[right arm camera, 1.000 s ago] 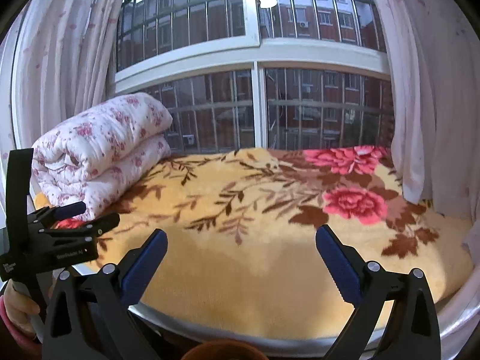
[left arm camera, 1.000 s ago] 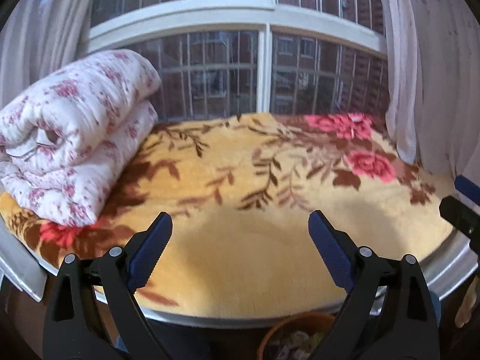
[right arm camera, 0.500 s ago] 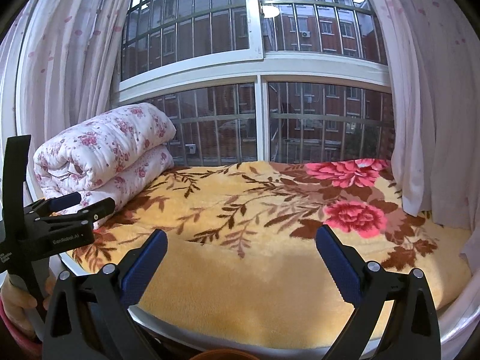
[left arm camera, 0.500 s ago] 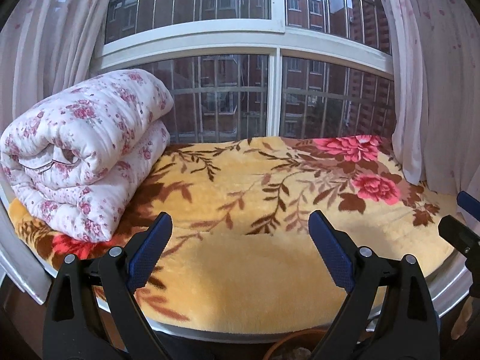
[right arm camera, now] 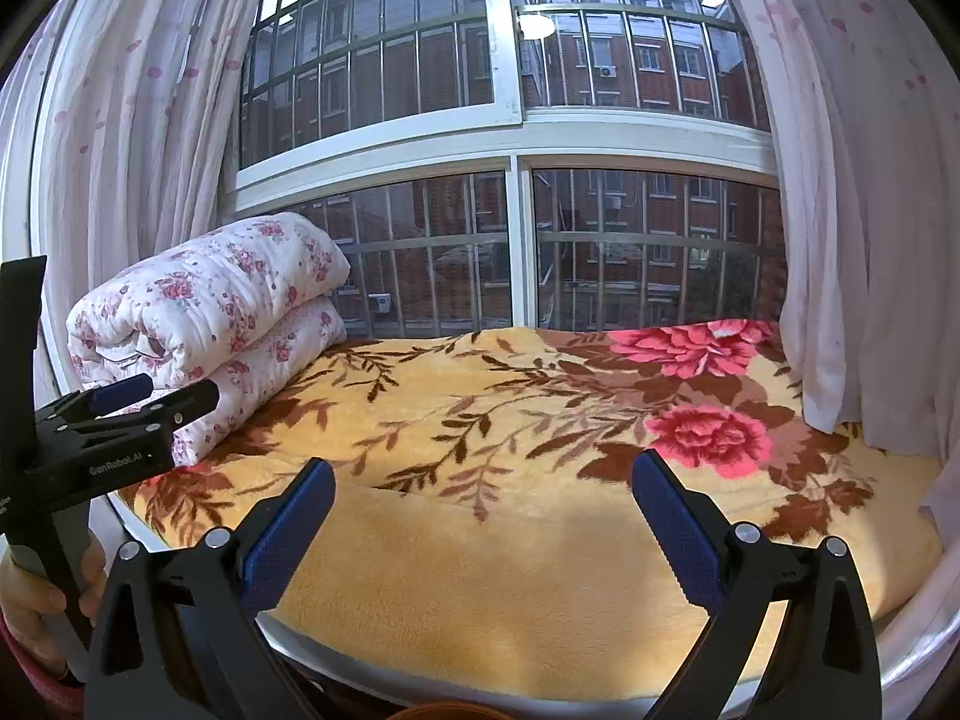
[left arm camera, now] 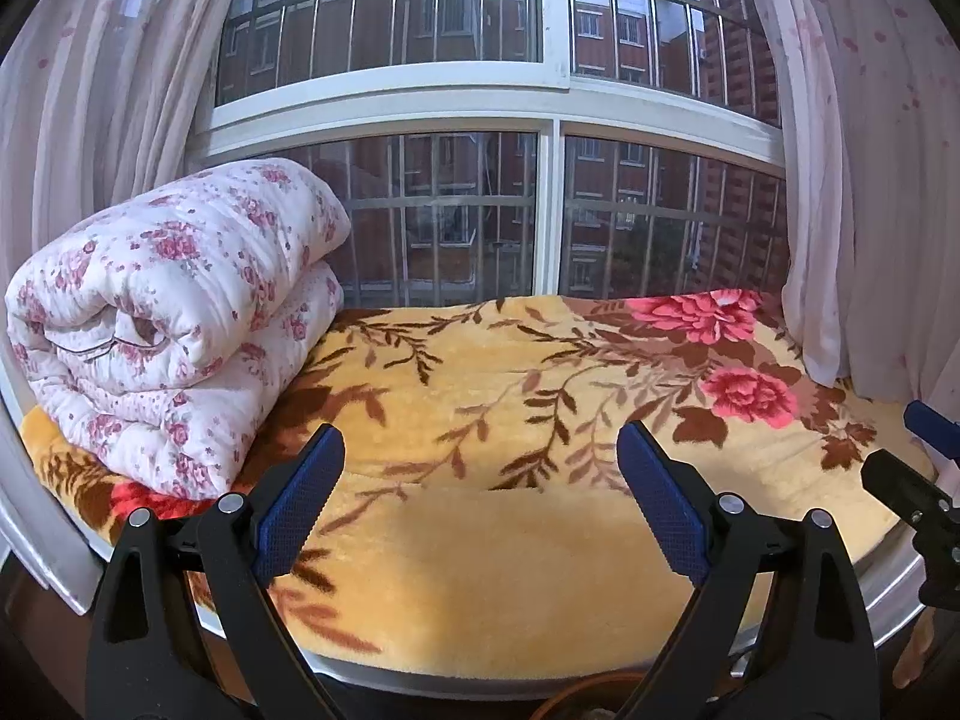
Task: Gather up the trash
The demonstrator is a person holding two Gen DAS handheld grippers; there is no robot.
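Note:
No loose trash shows on the bay-window seat. My left gripper (left arm camera: pixel 480 498) is open and empty, held above the front edge of the yellow floral blanket (left arm camera: pixel 510 570). My right gripper (right arm camera: pixel 483 531) is open and empty, also over the blanket's front edge (right arm camera: pixel 510 588). The left gripper shows at the left of the right wrist view (right arm camera: pixel 150 399); the right gripper shows at the right edge of the left wrist view (left arm camera: pixel 918 468). A brown round bin rim (left arm camera: pixel 588 699) peeks below the seat, also in the right wrist view (right arm camera: pixel 444 711).
A rolled white floral quilt (left arm camera: pixel 174 324) lies on the seat's left end, also in the right wrist view (right arm camera: pixel 210 312). Barred windows (left arm camera: pixel 540 210) stand behind. Sheer pink curtains hang at left (left arm camera: pixel 108 120) and right (left arm camera: pixel 858 180).
Both views have tilted upward: the blanket and quilt sit lower in frame, more window shows, and the bin below has nearly dropped out of view. Both grippers stayed open.

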